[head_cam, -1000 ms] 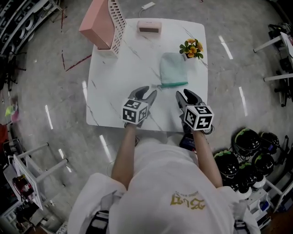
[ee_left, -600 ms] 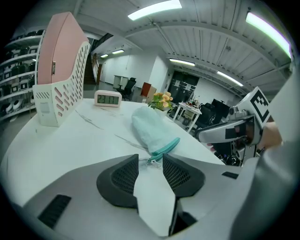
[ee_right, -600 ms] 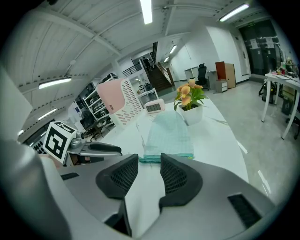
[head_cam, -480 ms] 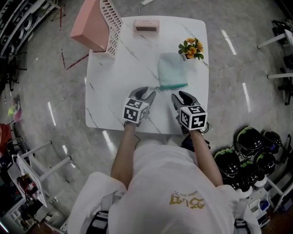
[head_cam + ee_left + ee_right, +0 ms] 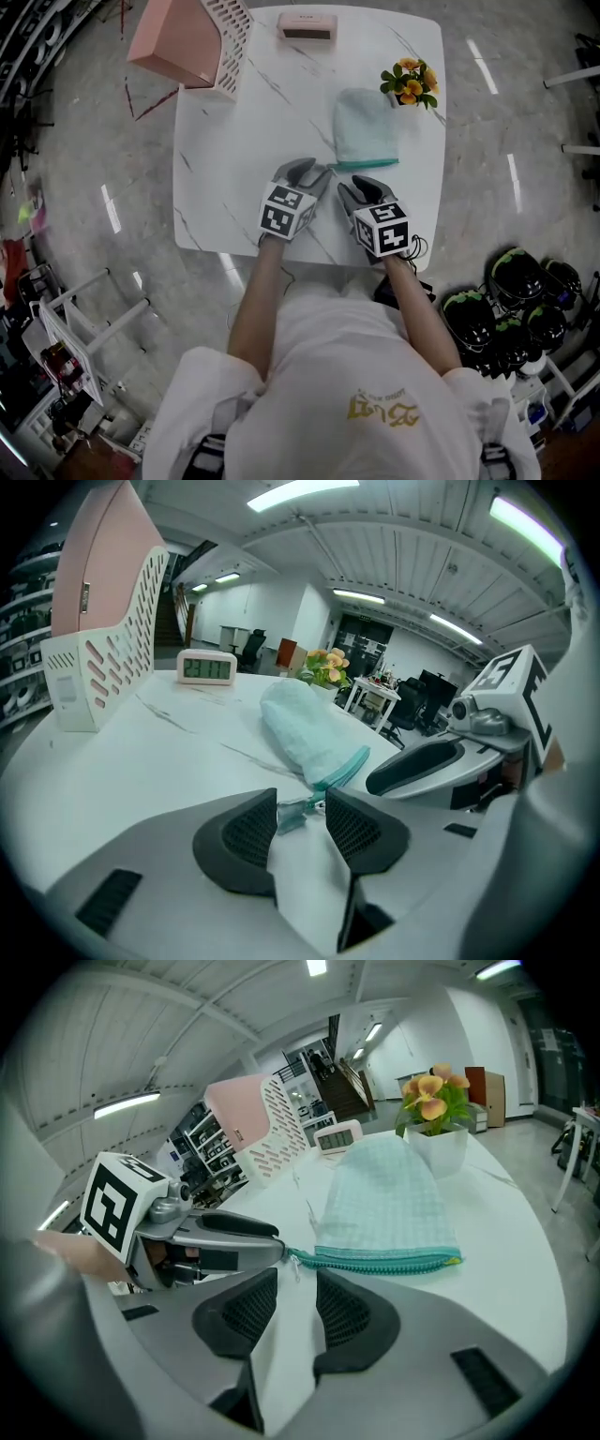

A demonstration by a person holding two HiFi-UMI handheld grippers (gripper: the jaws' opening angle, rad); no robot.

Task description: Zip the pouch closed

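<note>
Though hidden overhead, zipper tab (image 5: 289,815) between left gripper (image 5: 301,797) jaws

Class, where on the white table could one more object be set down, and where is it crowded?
Free: the broad left half of the table, between the pink file holder, the pouch and the left gripper; also the strip between clock and pouch. Crowded: the pouch's near edge, where the right gripper sits too, and the flower pot corner.

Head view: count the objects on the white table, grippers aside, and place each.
4. Pink file rack at the far left corner; digital clock at the far edge; potted flowers far right; teal pouch just nearer than the flowers. Nothing looks hidden.
</note>
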